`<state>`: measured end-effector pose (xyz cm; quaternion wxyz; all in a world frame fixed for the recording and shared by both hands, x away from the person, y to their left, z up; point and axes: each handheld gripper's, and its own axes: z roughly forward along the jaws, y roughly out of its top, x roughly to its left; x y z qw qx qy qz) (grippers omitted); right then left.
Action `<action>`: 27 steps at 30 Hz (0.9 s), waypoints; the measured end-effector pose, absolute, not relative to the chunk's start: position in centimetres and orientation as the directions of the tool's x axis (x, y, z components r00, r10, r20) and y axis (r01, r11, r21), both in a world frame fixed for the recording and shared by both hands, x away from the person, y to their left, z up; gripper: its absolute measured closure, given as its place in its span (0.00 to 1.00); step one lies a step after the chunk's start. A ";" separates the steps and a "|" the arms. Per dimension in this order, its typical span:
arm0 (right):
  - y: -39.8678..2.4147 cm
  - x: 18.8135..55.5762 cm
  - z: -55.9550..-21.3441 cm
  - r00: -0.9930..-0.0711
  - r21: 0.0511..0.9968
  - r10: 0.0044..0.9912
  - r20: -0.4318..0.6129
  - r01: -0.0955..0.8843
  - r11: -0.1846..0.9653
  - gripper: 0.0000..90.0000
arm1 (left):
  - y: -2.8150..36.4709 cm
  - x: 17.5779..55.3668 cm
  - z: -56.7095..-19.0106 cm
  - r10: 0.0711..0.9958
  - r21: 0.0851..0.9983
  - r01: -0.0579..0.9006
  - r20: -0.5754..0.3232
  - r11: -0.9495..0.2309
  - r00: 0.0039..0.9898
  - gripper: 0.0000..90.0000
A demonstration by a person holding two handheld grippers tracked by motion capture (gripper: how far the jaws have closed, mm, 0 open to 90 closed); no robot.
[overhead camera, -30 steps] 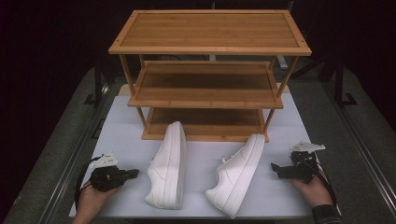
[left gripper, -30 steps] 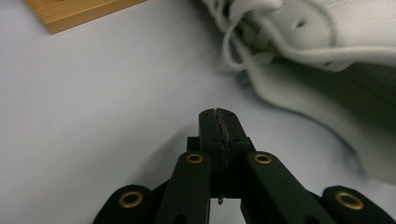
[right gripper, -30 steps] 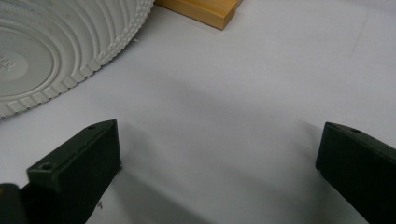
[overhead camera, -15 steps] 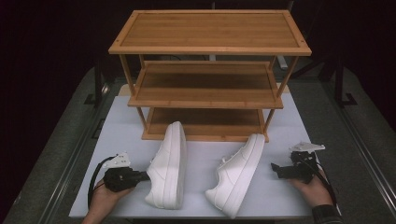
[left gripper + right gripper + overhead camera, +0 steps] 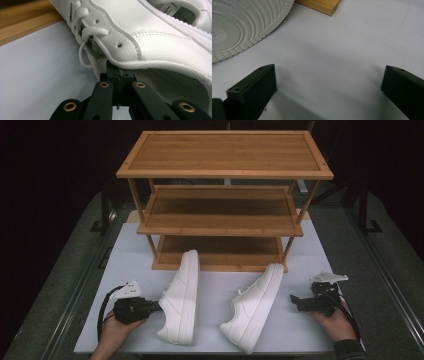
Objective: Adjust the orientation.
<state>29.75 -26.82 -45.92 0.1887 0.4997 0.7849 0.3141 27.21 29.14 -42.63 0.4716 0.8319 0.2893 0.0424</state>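
— Shoe point(image 5: 181, 301) on the left lies near us; our left gripper point(image 5: 119, 77) is pressed together at its collar.
— Right gripper point(image 5: 329, 92) is spread. Next we lift toward the rack point(image 5: 225, 227), we judge.

I'm seeing grained white leather, perhaps synthetic, on the left shoe point(image 5: 140, 37), laced with woven cotton cord; the right shoe point(image 5: 239, 27) is showing a ribbed matt rubber sole; the rack point(image 5: 225, 170) is looking like smooth satin bamboo; the table sheet point(image 5: 215, 290) is lying matt and pale.
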 end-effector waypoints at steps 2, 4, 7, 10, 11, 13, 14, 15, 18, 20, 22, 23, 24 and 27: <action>-26.8 29.8 -45.9 -0.429 0.682 0.903 0.018 0.666 0.303 0.00 | 29.0 27.2 -42.5 0.519 0.813 0.440 -0.206 -0.381 0.830 1.00; -26.8 29.8 -45.9 -0.429 0.682 0.903 0.018 0.666 0.303 0.00 | 28.9 27.3 -42.4 0.514 0.817 0.435 -0.206 -0.378 0.833 1.00; -26.8 29.8 -45.9 -0.430 0.682 0.903 0.018 0.666 0.303 0.00 | 28.7 27.3 -42.2 0.506 0.823 0.429 -0.208 -0.372 0.837 1.00; -26.8 29.8 -45.9 -0.430 0.682 0.903 0.019 0.666 0.303 0.00 | 28.3 27.4 -42.1 0.501 0.829 0.424 -0.210 -0.365 0.840 1.00; -26.8 29.8 -45.9 -0.430 0.682 0.903 0.019 0.666 0.303 0.00 | 28.2 27.4 -42.0 0.496 0.830 0.423 -0.211 -0.365 0.842 1.00; -26.8 29.7 -45.9 -0.429 0.682 0.903 0.018 0.666 0.303 0.00 | 27.9 27.6 -42.0 0.487 0.833 0.417 -0.213 -0.362 0.847 1.00; -26.8 29.7 -45.9 -0.429 0.682 0.903 0.019 0.666 0.302 0.00 | 27.7 27.6 -41.9 0.483 0.835 0.415 -0.213 -0.361 0.849 1.00; -26.8 29.7 -45.9 -0.429 0.682 0.903 0.018 0.666 0.303 0.00 | 27.5 27.6 -41.8 0.481 0.837 0.413 -0.213 -0.359 0.850 1.00; -26.8 29.7 -45.9 -0.430 0.682 0.903 0.019 0.666 0.302 0.00 | 27.0 27.8 -41.6 0.472 0.843 0.404 -0.211 -0.356 0.856 1.00; -26.8 29.7 -45.9 -0.430 0.682 0.903 0.019 0.666 0.302 0.00 | 26.7 27.9 -41.5 0.466 0.847 0.398 -0.210 -0.352 0.859 1.00; -26.8 29.7 -45.9 -0.430 0.682 0.903 0.019 0.666 0.302 0.00 | 26.5 28.0 -41.4 0.459 0.848 0.392 -0.207 -0.356 0.864 1.00; -26.8 29.7 -45.9 -0.430 0.682 0.903 0.019 0.665 0.302 0.00 | 26.3 28.1 -41.3 0.457 0.851 0.390 -0.208 -0.351 0.865 1.00; -26.8 29.7 -45.9 -0.430 0.683 0.903 0.019 0.665 0.302 0.00 | 26.2 28.1 -41.3 0.454 0.852 0.387 -0.206 -0.352 0.867 1.00; -26.8 29.7 -45.9 -0.430 0.683 0.903 0.019 0.665 0.302 0.00 | 25.9 28.2 -41.1 0.448 0.855 0.382 -0.204 -0.352 0.870 1.00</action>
